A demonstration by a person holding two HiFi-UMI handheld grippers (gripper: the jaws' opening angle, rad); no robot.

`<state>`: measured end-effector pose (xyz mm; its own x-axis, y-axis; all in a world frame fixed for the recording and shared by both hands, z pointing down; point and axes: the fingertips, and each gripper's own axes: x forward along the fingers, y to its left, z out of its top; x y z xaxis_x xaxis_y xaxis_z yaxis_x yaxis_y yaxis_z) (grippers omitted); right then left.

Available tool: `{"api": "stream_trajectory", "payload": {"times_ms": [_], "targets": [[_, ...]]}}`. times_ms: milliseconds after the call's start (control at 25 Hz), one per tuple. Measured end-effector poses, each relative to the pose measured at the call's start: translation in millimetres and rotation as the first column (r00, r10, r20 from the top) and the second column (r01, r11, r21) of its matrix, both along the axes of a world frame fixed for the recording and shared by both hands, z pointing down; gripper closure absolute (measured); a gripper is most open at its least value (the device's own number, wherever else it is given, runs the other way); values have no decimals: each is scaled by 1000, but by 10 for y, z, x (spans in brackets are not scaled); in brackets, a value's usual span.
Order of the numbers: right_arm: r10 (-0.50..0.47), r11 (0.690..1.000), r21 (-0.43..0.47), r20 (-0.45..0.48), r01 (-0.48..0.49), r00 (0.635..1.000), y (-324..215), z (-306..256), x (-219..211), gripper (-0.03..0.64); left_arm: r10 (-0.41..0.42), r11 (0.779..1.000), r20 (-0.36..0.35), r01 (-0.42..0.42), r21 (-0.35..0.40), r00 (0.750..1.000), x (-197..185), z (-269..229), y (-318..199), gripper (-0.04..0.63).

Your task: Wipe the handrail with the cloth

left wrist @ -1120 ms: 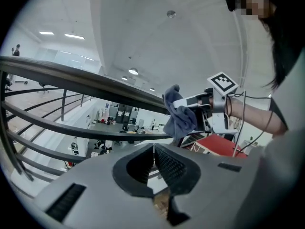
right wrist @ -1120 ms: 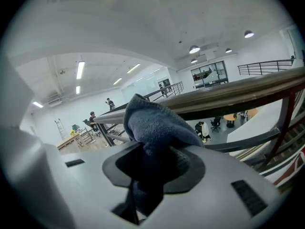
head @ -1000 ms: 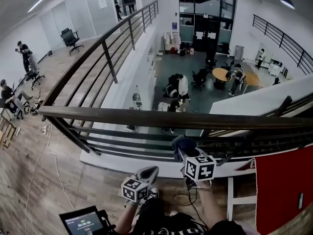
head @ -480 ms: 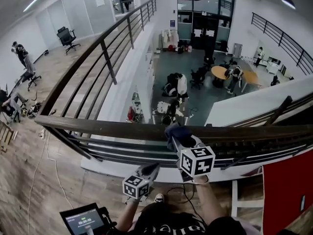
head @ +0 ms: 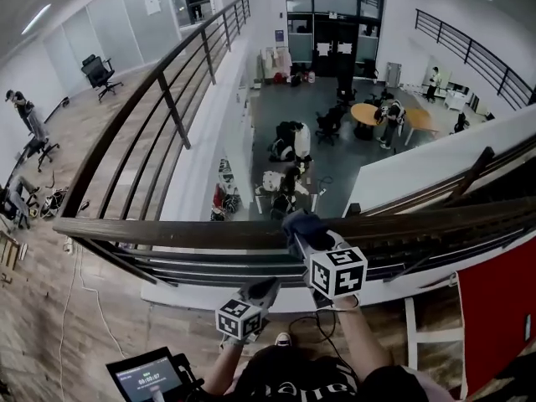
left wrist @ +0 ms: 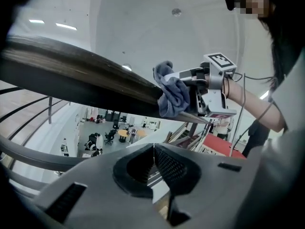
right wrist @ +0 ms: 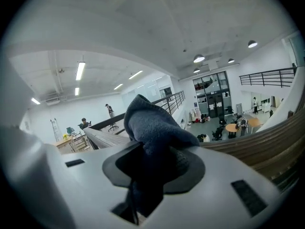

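The dark wooden handrail runs across the head view and passes over the upper left of the left gripper view. A blue-grey cloth is bunched in my right gripper, whose jaws are shut on it. The cloth rests against the rail, near its middle. In the right gripper view the cloth hides the jaw tips, with the handrail curving off to the right. My left gripper hangs below the rail, shut and empty.
Beyond the rail is a drop to a lower floor with tables and people. A second railing runs away on the left. A red panel stands at the right. A tablet screen sits at the bottom left.
My right gripper has lifted the cloth from below the handrail up onto it. The left gripper has stayed low, close to the body.
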<state>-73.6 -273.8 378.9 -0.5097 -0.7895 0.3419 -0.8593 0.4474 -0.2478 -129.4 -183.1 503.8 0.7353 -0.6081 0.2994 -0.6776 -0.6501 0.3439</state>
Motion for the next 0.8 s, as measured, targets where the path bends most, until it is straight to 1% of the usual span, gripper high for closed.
{"api": "stream_trajectory", "payload": {"times_ms": [120, 240, 360, 560, 720, 800], "targets": [[32, 999, 12, -1, -32, 999, 13, -65, 197, 508, 18, 1000, 3, -18, -13, 1000, 83, 18, 17, 595], [85, 996, 17, -4, -85, 996, -199, 38, 271, 508, 58, 998, 24, -57, -21, 998, 18, 169, -190, 595], [127, 992, 15, -15, -127, 992, -255, 74, 505, 508, 99, 995, 23, -98, -26, 995, 146, 203, -238, 595], [183, 983, 18, -44, -183, 982, 10, -111, 1193, 508, 125, 992, 17, -125, -21, 992, 586, -56, -6, 595], [232, 973, 15, -76, -232, 970, -153, 52, 1797, 508, 113, 993, 8, -113, -17, 994, 864, 60, -204, 595], [260, 965, 11, -95, -260, 961, -173, 57, 2150, 508, 107, 994, 1, -107, -15, 994, 1039, 40, -241, 595]]}}
